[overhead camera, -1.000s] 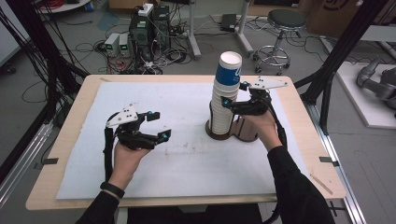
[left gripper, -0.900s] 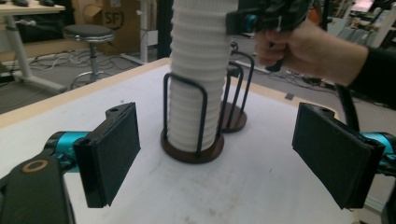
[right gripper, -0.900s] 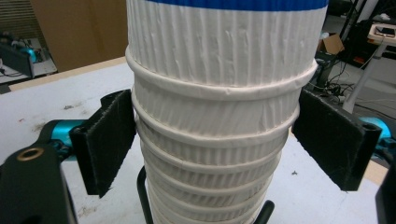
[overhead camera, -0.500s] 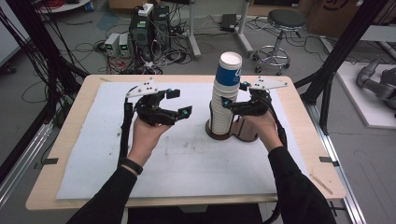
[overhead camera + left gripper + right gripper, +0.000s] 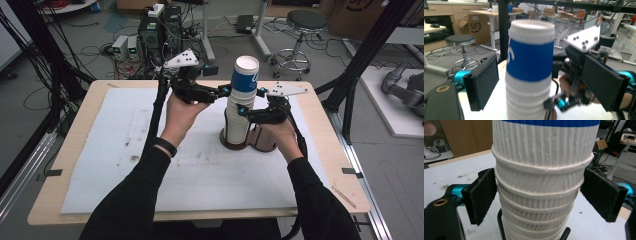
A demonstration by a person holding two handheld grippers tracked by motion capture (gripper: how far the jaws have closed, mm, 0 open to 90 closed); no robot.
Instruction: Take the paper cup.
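Note:
A tall stack of upturned white ribbed paper cups point(image 5: 237, 125) stands in a brown holder point(image 5: 264, 143) at the middle right of the table. Its top cup point(image 5: 245, 76) has a blue band. My left gripper point(image 5: 223, 91) is raised level with that top cup, touching or nearly touching its left side. In the left gripper view the blue-banded cup point(image 5: 531, 57) stands between the open jaws point(image 5: 541, 77), with a gap on each side. My right gripper point(image 5: 243, 111) clasps the stack partway up. In the right gripper view its pads point(image 5: 482, 195) lie against both sides of the stack point(image 5: 539, 170).
A white mat point(image 5: 125, 145) with dark smudges covers the wooden table point(image 5: 75, 200). Behind the far edge are electronics boxes point(image 5: 127, 47), cables and a stool point(image 5: 302, 22). Black frame posts point(image 5: 367, 55) rise at the right.
My left gripper has risen and moved right, from over the mat's left half up to the top cup. The right gripper and the stack have stayed put.

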